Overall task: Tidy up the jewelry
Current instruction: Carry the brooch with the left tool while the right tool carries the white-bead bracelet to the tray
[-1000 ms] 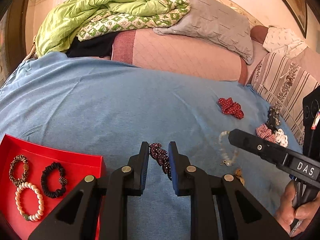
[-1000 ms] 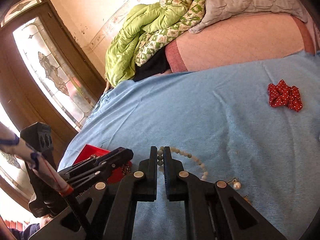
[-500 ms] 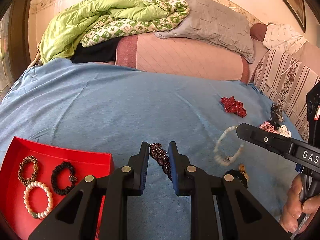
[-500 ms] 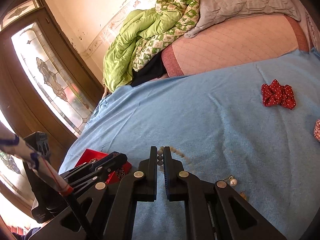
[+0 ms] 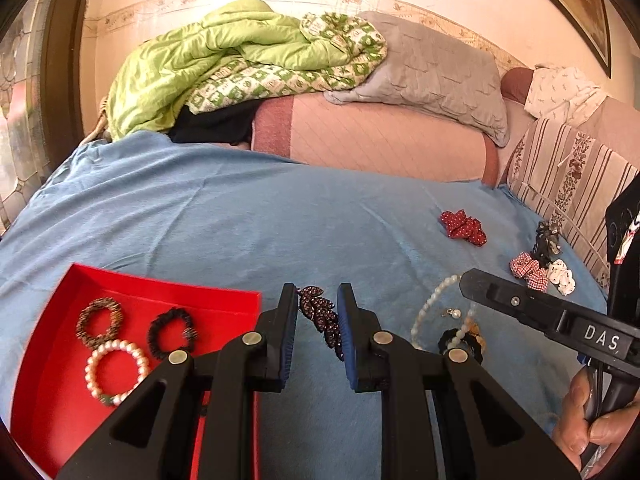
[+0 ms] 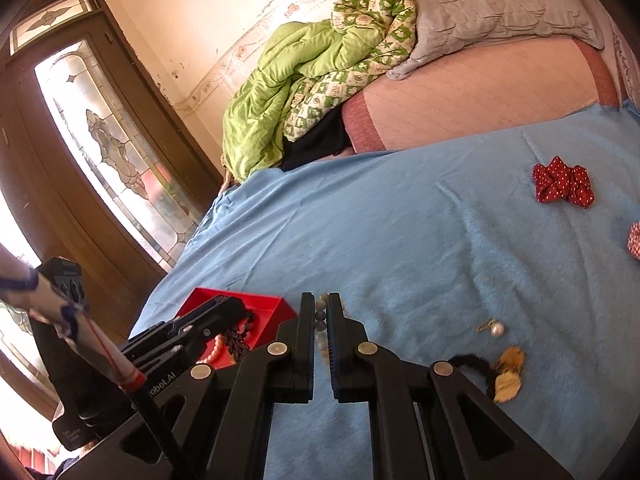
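Left wrist alone shows tray's [image 5: 120,284] three bracelets [image 5: 116,372].

White letters "DAS" stand on the right tongs [image 5: 466,284] body.

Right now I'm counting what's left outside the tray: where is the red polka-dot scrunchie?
The red polka-dot scrunchie lies alone on the blue blanket, far right in the left wrist view, beyond the checkered scrunchie.

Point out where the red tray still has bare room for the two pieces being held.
Red tray: bare along its near-left floor and far wall. Crowded mid-tray, where brown bracelet, black scrunchie and pearl bracelet cluster together.
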Tool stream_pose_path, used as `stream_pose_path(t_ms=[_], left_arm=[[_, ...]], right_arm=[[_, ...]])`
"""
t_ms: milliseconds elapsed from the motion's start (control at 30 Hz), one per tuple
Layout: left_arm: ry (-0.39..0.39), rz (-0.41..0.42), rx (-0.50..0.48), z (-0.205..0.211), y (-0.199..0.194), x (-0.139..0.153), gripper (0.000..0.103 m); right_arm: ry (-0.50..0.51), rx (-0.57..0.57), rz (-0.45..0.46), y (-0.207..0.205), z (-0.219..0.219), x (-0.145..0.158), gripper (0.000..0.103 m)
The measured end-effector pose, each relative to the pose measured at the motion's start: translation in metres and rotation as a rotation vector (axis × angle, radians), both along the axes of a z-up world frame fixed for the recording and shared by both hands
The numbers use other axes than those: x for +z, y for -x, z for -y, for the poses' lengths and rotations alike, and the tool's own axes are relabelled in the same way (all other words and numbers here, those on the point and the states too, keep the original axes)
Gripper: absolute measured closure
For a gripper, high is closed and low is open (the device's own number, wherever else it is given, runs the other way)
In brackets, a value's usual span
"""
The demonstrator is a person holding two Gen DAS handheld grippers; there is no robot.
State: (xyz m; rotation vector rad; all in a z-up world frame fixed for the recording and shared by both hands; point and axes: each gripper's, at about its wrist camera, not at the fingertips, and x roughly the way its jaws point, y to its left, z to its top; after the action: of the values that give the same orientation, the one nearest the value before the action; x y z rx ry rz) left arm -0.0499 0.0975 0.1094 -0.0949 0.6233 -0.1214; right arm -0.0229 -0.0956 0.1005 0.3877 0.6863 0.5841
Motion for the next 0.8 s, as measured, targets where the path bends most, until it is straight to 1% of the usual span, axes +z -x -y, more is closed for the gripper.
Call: stream_pose_path(t_ms=[133,233,400,500,600,700,800], left_arm=[[0.003,0.014,0.031,-0.021,0.023,0.005,0.084],[0.006,0.019,0.068,-0.043,0.037,0.006,0.084],[0.034,0.004,0.166,-0.095,0.055,0.002,0.084],[0.025,0.008,0.218,-0.120,0.064,-0.001,0.084],[0.060,-0.006,0.259,-0.148,0.069,-0.007,0.084],[0.072,-0.033,0.284,-0.166,0.068,-0.015,0.084],[0.070,-0.063,0.308,-0.181,0.066,-0.022,0.084]], right_arm=[[0.009,0.015,0.010,0.010,-0.012,0.003,0.096],[0.037,0.032,0.031,0.022,-0.024,0.005,0.096],[0.007,0.074,0.027,0.035,-0.044,0.011,0.096],[-0.005,0.108,0.043,0.044,-0.058,0.021,0.096],[-0.027,0.148,0.053,0.052,-0.074,0.031,0.096],[-0.056,0.185,0.038,0.055,-0.090,0.036,0.096],[-0.060,0.228,0.016,0.059,-0.110,0.036,0.096]])
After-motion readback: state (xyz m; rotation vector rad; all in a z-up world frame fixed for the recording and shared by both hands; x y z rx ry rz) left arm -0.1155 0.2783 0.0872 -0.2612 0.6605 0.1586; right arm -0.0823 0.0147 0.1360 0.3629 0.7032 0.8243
